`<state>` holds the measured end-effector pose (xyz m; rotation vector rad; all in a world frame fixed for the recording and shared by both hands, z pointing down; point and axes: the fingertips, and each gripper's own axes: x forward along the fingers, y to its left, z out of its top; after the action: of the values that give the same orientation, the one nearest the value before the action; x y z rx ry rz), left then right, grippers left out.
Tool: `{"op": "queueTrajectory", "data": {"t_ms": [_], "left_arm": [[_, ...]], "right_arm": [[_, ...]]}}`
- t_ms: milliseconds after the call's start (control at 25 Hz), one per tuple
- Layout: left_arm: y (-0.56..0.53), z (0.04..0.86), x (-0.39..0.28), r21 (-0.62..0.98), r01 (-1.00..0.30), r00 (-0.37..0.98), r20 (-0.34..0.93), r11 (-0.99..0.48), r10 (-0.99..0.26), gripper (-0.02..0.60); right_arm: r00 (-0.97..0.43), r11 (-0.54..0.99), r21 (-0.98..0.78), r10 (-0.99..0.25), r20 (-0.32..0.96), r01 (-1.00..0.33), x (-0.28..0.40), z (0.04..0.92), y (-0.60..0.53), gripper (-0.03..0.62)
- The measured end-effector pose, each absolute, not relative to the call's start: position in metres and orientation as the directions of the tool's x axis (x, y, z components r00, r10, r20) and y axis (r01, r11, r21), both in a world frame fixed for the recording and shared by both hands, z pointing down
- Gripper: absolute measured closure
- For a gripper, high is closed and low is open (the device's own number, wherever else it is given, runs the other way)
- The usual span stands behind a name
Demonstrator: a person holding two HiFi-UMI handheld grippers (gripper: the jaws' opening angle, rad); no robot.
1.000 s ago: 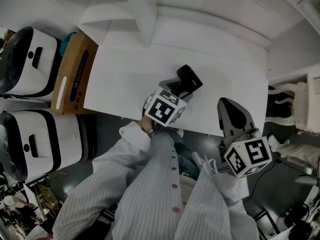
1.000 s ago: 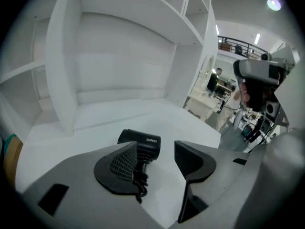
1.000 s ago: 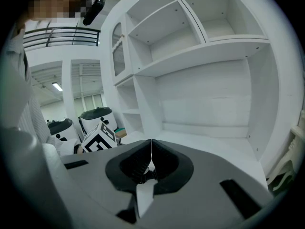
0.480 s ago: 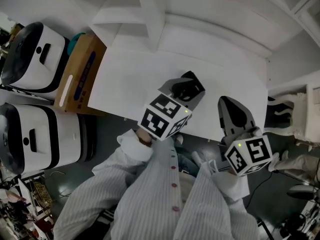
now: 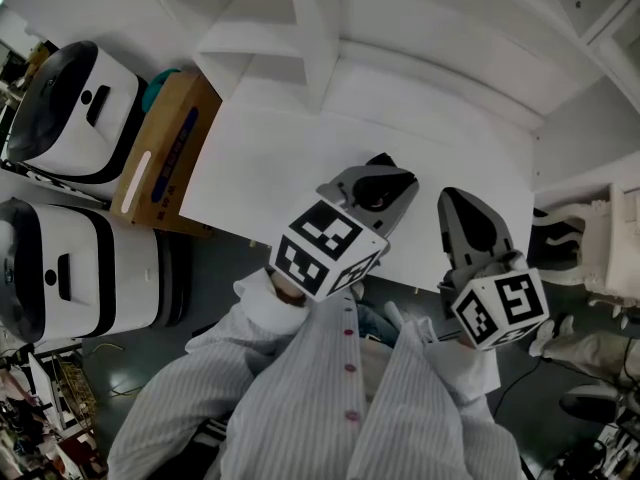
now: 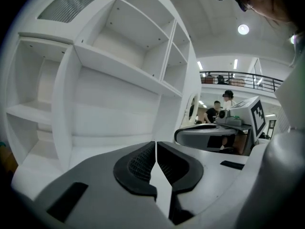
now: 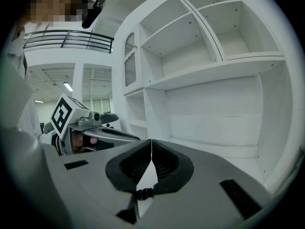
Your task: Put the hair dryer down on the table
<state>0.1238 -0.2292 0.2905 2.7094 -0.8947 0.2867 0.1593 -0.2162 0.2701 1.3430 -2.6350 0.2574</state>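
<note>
**Hair dryer** (image 5: pixel 381 158): black, lying on the white desk (image 5: pixel 250 163) towards its front edge. Only a small dark part is showing in the head view, because the left gripper is hanging above it and covering the rest.

**Left gripper** (image 6: pixel 156 147): clenched on nothing. Its jaws have just been closing, and the ribbed pads are meeting at their tips with nothing between them. It is pointing towards the white shelving (image 6: pixel 119 66).

**Right gripper** (image 7: pixel 151 149): also clenched and empty, its jaws pressing together at the tips. In the head view it is sitting to the right of the left gripper, over the desk's front edge and apart from the hair dryer. It is facing the same shelving.

**Cardboard box** (image 5: pixel 165 153): brown, standing just beside the desk's left end.

**Two white-and-black machines** (image 5: pixel 60 108): standing on the floor to the left of the box, one nearer the person than the other.

**Striped sleeves** (image 5: pixel 300 368): filling the lower middle of the head view.
</note>
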Motion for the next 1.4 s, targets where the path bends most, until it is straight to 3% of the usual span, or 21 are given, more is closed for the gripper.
{"op": "queueTrajectory", "data": {"t_ms": [360,1400], "left_arm": [[-0.218,0.268,0.127,0.153,-0.574,0.813,0.219,-0.804,-0.539,0.572],[-0.23,0.271,0.125,0.179,-0.566,0.82,0.223,-0.804,-0.527,0.572]], "right_arm": [[-0.586,0.591,-0.049,-0.782,0.211,-0.805,0.155,0.256,-0.217,0.582],[-0.587,0.592,-0.058,-0.775,0.235,-0.804,0.156,0.261,-0.226,0.582]]}}
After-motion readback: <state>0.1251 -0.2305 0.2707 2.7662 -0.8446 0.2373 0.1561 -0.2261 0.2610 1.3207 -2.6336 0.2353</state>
